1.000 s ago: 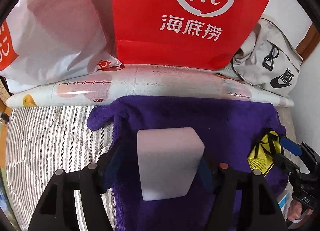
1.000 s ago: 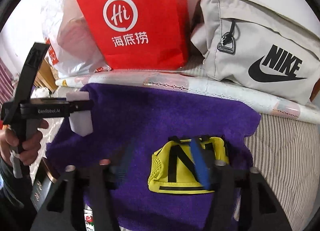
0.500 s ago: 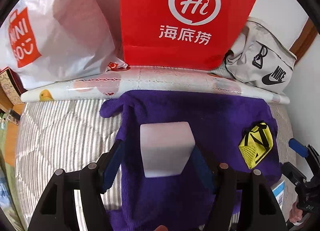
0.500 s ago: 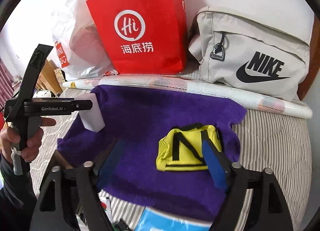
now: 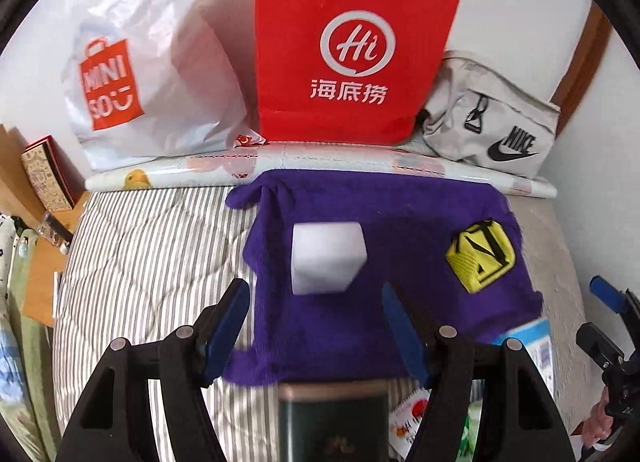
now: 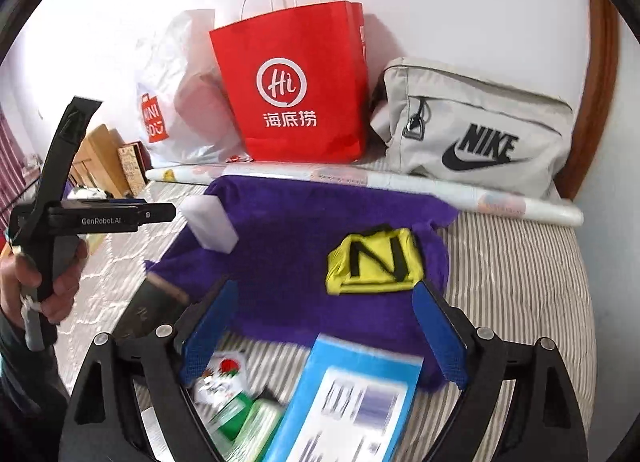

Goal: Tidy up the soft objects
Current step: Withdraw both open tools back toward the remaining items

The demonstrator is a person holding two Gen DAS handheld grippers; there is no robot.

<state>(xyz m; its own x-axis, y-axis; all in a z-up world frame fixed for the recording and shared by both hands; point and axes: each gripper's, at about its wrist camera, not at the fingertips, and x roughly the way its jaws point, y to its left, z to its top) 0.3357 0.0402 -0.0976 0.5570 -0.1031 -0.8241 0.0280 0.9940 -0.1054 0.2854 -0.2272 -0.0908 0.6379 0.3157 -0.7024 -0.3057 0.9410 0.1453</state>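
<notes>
Two soft items are laid well apart on a purple fleece cloth [image 5: 400,229] spread over a grey-striped quilted bed cover [image 5: 152,246]: a white foam block [image 5: 326,258] toward the cloth's left edge and a folded yellow mesh pouch with black straps [image 6: 374,258] toward its right. Neither is gripped. The left gripper [image 5: 316,326] is held parted, nothing between its blue pads, with the block lying just beyond its tips. The right gripper [image 6: 324,326] is opening, jaws wide and empty, the pouch ahead of them. Behind the cloth are ranged a red paper carrier bag [image 6: 296,85], a white plastic bag [image 5: 148,73] and a grey fabric waist bag [image 6: 476,133].
</notes>
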